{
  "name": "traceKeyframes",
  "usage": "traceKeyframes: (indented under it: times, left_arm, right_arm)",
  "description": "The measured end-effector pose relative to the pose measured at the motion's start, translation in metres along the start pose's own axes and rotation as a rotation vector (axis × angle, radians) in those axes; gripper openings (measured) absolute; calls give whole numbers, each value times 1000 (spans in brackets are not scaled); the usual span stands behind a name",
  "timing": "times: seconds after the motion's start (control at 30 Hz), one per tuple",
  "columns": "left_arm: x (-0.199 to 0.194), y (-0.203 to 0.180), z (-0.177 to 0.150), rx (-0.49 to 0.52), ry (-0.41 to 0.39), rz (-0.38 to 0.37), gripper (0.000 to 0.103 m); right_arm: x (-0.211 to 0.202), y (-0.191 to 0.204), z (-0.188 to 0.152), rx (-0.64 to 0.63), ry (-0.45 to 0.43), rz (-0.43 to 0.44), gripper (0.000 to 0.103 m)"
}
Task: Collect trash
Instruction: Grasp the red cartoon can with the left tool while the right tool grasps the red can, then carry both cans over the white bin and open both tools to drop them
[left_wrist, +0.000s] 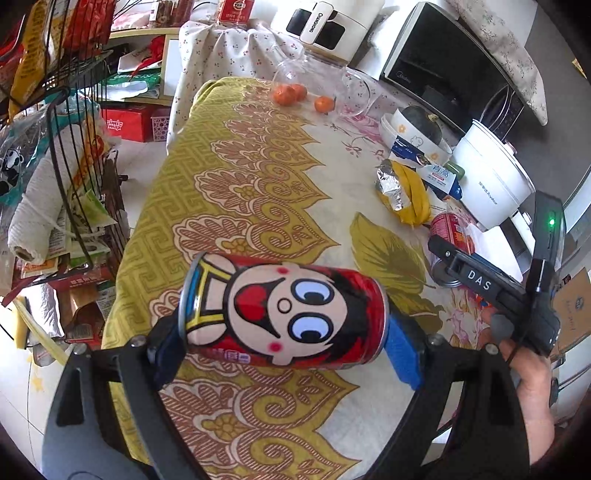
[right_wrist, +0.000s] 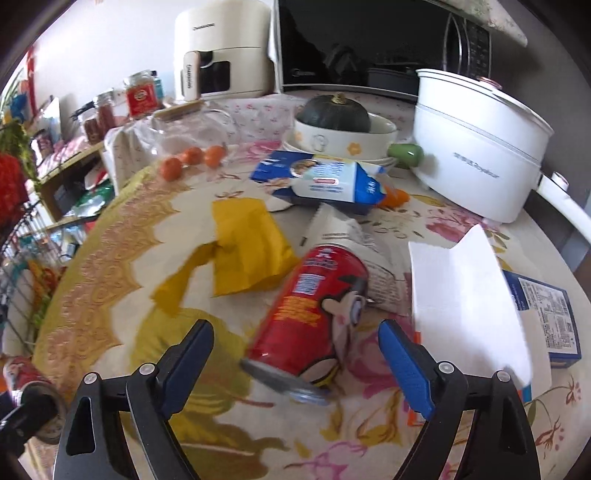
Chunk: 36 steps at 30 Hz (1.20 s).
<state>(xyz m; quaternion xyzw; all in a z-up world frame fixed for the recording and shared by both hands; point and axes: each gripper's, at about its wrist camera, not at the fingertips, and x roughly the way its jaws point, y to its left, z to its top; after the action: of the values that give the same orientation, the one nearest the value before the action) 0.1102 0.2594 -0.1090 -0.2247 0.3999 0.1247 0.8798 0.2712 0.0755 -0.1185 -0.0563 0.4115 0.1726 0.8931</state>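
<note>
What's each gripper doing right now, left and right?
Left gripper: closed on a red cartoon can, held sideways above the table.
Right gripper: open, empty, fingers either side of a second red can lying on the tablecloth.

You have one drink can (left_wrist: 284, 310) lying crosswise between your left gripper's (left_wrist: 284, 350) pads, above the tablecloth (left_wrist: 229, 192). A second can (right_wrist: 314, 317) lies on its side on the tablecloth between your right gripper's (right_wrist: 295, 363) spread fingers, untouched. Behind that can sits a snack wrapper (right_wrist: 247, 247); to its right, a folded paper (right_wrist: 465, 291); farther behind, the electric pot (right_wrist: 476, 155).
</note>
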Motion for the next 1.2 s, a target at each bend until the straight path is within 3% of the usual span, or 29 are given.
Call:
traceKeyframes:
  times: [0.13,0.27,0.77,1.2]
  left_arm:
    - [2,-2,-1,2,6,0,91]
    - [1,-8,0,14,1,-1,91]
    - [-17,-48,-1,64,-23,-32,91]
    - [-35,-115,-16,162,-29,-95,91]
  right_arm:
    - [10,-8,-1,23,33,20,67]
    - [7,-12,-2,30,28,42,54]
    - [-64,-37,-8,16,33,159,54]
    - [-144,-104,-22,38,-3,151,54]
